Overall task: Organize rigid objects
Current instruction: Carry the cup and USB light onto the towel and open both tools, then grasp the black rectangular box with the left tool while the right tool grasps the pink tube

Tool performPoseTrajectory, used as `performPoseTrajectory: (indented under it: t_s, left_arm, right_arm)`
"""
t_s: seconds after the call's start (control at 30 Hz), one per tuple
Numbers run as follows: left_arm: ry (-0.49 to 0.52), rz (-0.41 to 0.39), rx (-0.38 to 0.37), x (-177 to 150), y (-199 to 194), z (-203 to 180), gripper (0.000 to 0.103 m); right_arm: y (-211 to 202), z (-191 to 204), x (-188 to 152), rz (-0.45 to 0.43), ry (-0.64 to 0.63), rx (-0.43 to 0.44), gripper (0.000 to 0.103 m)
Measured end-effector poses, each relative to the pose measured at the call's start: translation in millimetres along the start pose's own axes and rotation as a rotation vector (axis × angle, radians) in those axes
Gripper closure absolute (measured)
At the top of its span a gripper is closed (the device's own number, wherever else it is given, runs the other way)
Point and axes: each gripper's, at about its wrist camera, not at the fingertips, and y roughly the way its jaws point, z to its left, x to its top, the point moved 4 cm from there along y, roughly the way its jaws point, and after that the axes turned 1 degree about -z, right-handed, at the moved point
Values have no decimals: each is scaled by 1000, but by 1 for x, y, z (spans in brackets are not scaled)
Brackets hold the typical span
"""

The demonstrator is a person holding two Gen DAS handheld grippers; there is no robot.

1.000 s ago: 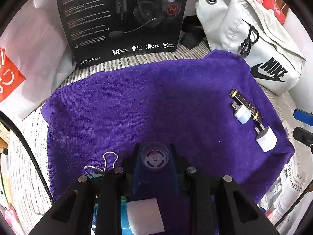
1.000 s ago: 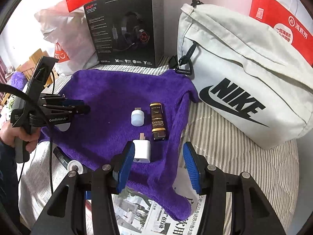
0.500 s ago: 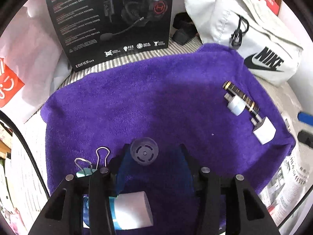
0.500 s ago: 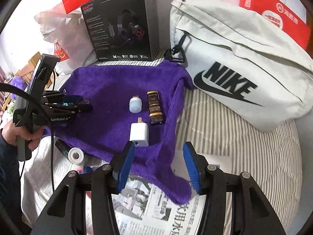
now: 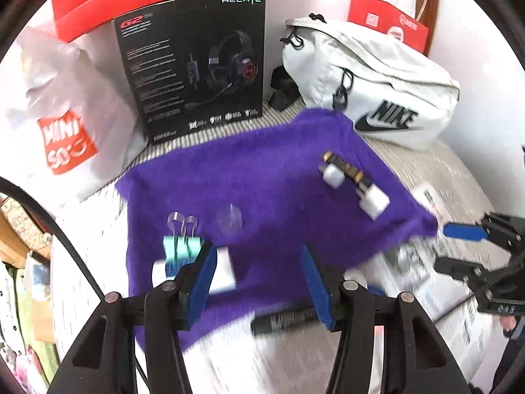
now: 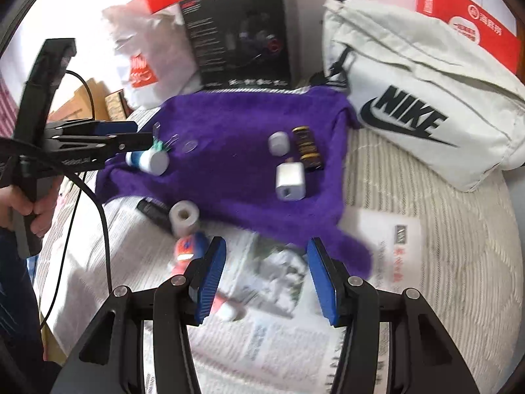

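Observation:
A purple towel [image 5: 279, 177] [image 6: 229, 124] holds a clear round cap [image 5: 229, 218] [image 6: 189, 147], teal binder clips [image 5: 180, 246], a white-and-blue tube [image 5: 224, 271] [image 6: 149, 161], a small white cylinder [image 5: 333, 175] [image 6: 279, 142], a dark gold-banded bar [image 5: 347, 168] [image 6: 306, 147] and a white charger cube [image 5: 374, 200] [image 6: 289, 180]. My left gripper [image 5: 259, 285] [image 6: 141, 133] hangs above the towel's near edge, its jaws opening with nothing between them. My right gripper [image 6: 266, 279] [image 5: 466, 246] stands open over the newspaper [image 6: 279, 328], holding nothing.
A black marker [image 5: 283, 320] [image 6: 152, 210], a white tape roll [image 6: 184, 216] and an orange-blue tube [image 6: 190, 249] lie off the towel's near edge. A black headset box [image 5: 197, 65], a white Nike bag [image 6: 410, 105] and red bags stand behind.
My left gripper opened off the clear cap, left it on the towel, and drew back and up. My right gripper also pulled back, from the towel edge to over the newspaper.

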Motion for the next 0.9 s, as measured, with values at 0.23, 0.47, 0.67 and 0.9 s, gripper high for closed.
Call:
performPoseTrajectory:
  t_s: [0.23, 0.47, 0.67, 0.9]
  left_arm:
    - [-131, 87, 7, -50, 17, 11, 48]
    - [-258, 135, 58, -53, 43, 15, 48]
    - [-310, 156, 105, -49, 53, 8, 47]
    - [-354, 196, 154, -42, 60, 1, 45]
  right_arm:
    - [5, 21, -20, 26, -21, 17, 52]
    - [-4, 23, -30, 22, -29, 21, 52]
    - [-5, 14, -34, 18, -18, 43, 51]
    - [6, 9, -43, 46, -23, 67, 51]
